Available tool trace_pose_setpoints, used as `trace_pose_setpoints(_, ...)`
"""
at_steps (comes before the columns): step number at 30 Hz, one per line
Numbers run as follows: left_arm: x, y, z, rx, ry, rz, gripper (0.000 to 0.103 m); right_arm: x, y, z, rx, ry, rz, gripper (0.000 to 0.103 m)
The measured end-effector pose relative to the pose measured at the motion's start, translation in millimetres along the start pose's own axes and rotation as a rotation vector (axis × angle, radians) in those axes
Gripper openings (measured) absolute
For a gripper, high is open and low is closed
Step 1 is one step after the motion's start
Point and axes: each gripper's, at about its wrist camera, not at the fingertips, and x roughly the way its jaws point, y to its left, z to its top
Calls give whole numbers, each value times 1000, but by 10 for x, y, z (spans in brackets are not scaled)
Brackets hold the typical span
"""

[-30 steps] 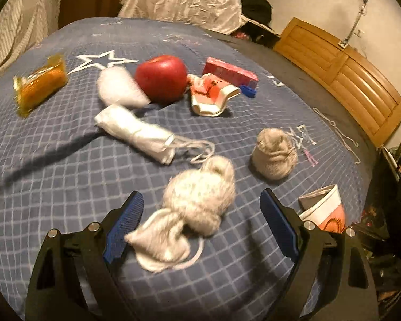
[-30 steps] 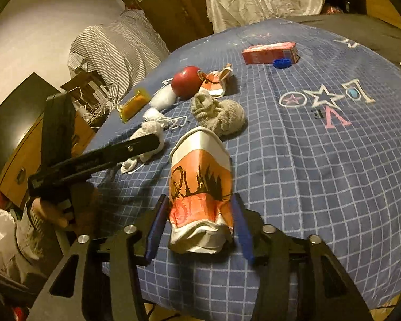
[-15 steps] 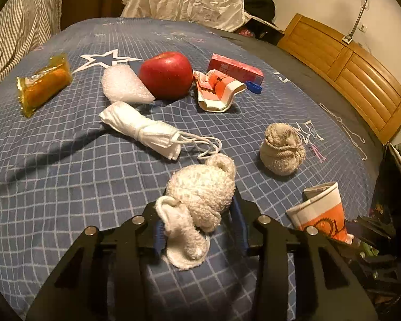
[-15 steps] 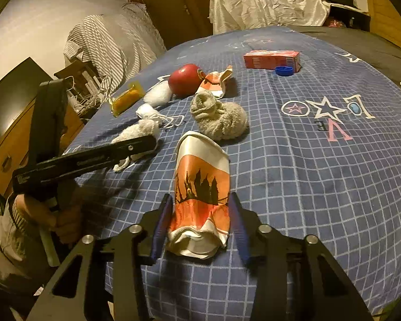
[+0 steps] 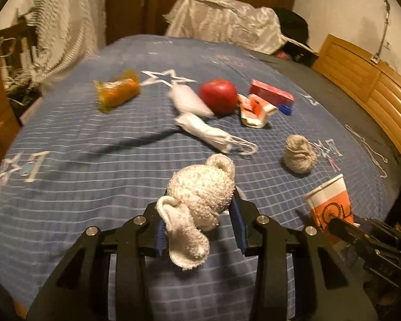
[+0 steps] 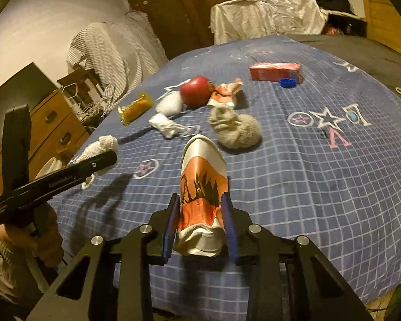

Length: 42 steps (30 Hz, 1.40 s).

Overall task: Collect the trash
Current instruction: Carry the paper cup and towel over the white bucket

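— Looking along the left gripper [image 5: 197,230]: its blue pads are closed on the balled cream terry sock [image 5: 200,200], cuff drooping towards the handle, above the blue checked bedspread [image 5: 93,187].

— And the right gripper [image 6: 200,227]?

— Pinching the squashed orange-and-white paper cup [image 6: 203,187], its long axis running straight out between the fingers, mouth nearest the handle.

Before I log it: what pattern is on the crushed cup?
Orange and white with black tree silhouettes on the crushed cup, best in right wrist view.
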Motion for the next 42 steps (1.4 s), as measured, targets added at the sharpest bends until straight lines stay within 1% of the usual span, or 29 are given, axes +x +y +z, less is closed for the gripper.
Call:
trace_pose_setpoints(6,-226,172,-12,-15,-43,87,37,-68,295,1,-60,0,26,33)
trace_pose_setpoints(12,-451,366,21,-35,-99,160,37,-93,649,115,-131,-19,59,33)
trace_pose_setpoints(18,-711,684,74,-71,-162,237,37,-66,1034,339,-185,-53,85,33)
trace_pose_setpoints(22,-873,943,115,-102,-200,288,37,-7,1375,537,-223,-82,107,33)
trace_pose_setpoints(27,-1103,1298,148,-139,-244,357,37,121,1940,718,-298,-98,149,33)
trace_pose_setpoints(33,-1389,1787,165,-195,-287,445,37,349,2696,875,-386,-91,213,33)
trace_pose_setpoints(38,-1628,2224,158,-232,-315,533,38,586,3360,983,-445,-75,260,33)
trace_pose_setpoints(42,-1759,2541,131,-260,-319,590,38,779,3810,1013,-487,-51,294,33)
